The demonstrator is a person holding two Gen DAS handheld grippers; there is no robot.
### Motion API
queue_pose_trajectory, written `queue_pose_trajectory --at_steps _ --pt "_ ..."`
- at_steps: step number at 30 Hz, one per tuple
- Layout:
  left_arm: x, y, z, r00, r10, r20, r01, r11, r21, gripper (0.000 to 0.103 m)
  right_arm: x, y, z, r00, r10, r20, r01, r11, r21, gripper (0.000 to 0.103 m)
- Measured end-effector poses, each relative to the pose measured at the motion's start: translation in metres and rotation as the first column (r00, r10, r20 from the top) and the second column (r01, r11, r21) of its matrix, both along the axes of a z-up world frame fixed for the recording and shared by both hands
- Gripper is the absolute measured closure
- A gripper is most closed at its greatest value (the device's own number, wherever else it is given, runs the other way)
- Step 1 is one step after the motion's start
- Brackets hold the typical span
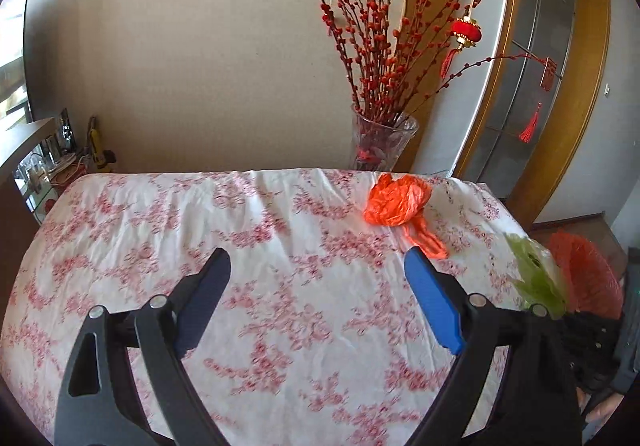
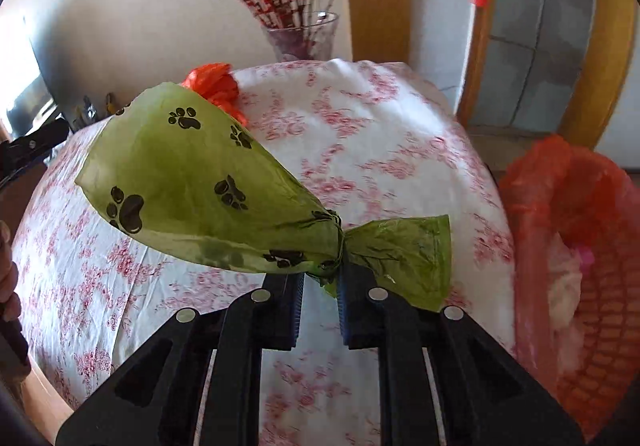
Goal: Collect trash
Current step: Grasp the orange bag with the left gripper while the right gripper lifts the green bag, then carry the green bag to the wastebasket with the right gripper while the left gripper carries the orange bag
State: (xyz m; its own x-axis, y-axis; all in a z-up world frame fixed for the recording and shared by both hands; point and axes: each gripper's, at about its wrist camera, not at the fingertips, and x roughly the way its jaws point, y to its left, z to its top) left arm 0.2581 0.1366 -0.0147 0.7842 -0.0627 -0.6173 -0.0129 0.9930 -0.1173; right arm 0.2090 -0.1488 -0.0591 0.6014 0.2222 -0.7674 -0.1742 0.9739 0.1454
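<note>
Right wrist view: right gripper [image 2: 320,278] clamped on the knot of a green bag [image 2: 188,181] with black paw prints, held above the table [image 2: 380,133]. Orange bag [image 2: 216,83] at 11 o'clock, partly hidden behind it. Orange-lined basket [image 2: 580,246] at 3 o'clock beside the table edge. Glass vase [image 2: 304,35] at 12 o'clock.

Left wrist view: left gripper [image 1: 318,298] spread wide, holding nothing, over the floral cloth [image 1: 200,213]. Orange bag [image 1: 396,203] lying on the cloth at 1 o'clock.

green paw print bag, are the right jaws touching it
Touching. In the right wrist view the right gripper has its jaws pinched on the knotted neck of the green paw print bag, which hangs off them above the tablecloth.
</note>
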Motion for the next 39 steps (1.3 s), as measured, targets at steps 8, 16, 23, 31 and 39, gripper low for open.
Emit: queue_pose_trajectory --at_steps 8,16,23,31,39 --pt "0.084 -0.071 -0.014 0.996 -0.080 -0.037 0.083 0.993 0.084 0.016 -0.009 -0.044 0.022 0.993 -0.104 0.059 0.098 0.990 0.103 0.088" --pt "0.136 -0.096 -0.046 0.981 -0.107 -0.164 0.129 0.983 0.129 0.048 -0.010 -0.062 0.009 0.992 -0.125 0.027 0.119 0.979 0.166 0.088" --pt "0.120 -0.090 -0.046 0.982 -0.135 -0.130 0.146 0.986 0.081 0.066 -0.015 -0.066 0.012 0.991 -0.132 0.035 0.124 0.976 0.180 0.088" --pt "0.059 -0.096 -0.012 0.982 -0.178 -0.059 0.182 0.980 0.078 0.067 -0.037 -0.073 0.031 0.984 -0.161 0.075 0.145 0.972 0.186 0.088" --pt "-0.003 -0.125 0.022 0.959 -0.282 0.003 0.281 0.957 0.076 0.066 -0.065 -0.092 0.056 0.968 -0.220 0.120 0.194 0.961 0.199 0.088"
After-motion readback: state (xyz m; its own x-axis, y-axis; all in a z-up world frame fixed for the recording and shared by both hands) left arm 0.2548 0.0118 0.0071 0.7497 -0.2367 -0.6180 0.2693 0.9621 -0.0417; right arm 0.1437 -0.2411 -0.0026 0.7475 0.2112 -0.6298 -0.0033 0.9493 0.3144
